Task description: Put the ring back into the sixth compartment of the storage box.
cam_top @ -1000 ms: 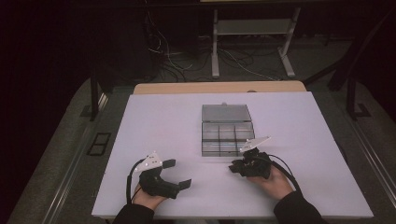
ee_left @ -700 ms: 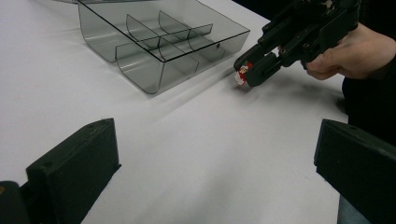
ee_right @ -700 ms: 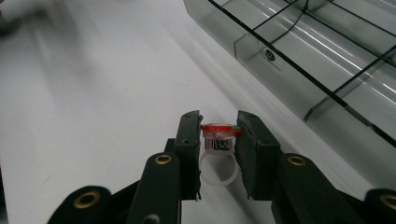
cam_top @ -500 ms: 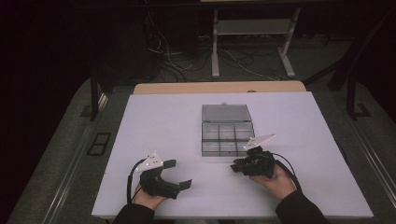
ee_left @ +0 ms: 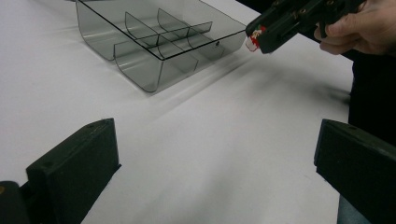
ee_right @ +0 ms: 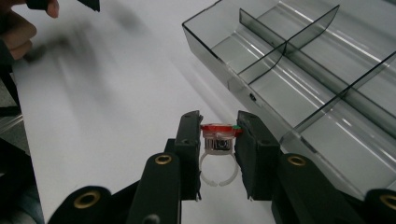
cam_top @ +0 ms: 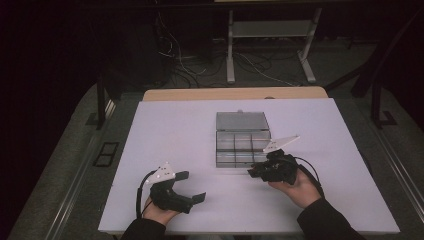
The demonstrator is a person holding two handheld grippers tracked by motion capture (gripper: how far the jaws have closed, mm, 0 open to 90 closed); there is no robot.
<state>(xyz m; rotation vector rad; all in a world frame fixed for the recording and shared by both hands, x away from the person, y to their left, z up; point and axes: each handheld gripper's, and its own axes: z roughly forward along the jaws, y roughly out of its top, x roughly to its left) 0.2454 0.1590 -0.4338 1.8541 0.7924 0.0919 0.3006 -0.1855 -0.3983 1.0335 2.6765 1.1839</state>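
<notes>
Smoky-grey clear plastic, that's the compartment box (cam_top: 243, 145) sitting open in the middle of the white table (cam_top: 170, 125), its lid folded back on the far side and its dividers marking off small cells. Over to the right gripper (ee_right: 218, 140) now: in its own view the two black jaws are pinched in close on a little ring (ee_right: 218, 154), a white plastic band with a red-topped cap and a barcode-like label on its side, clamped by that cap with the band hanging below. Seen from the high view, the right gripper (cam_top: 261, 171) hangs just off the box's near right corner, above the table, with the person's hand wrapped around the body behind it. From the left gripper view, the same red-and-white ring (ee_left: 253, 39) peeks out at the tip of that gripper, close beside the box (ee_left: 159, 42) wall and clear of the table surface. Meanwhile the left gripper (cam_top: 192, 186) sits low at the near left of the table, well apart from the box, its jaws spread wide with nothing but bare white tabletop between them.
</notes>
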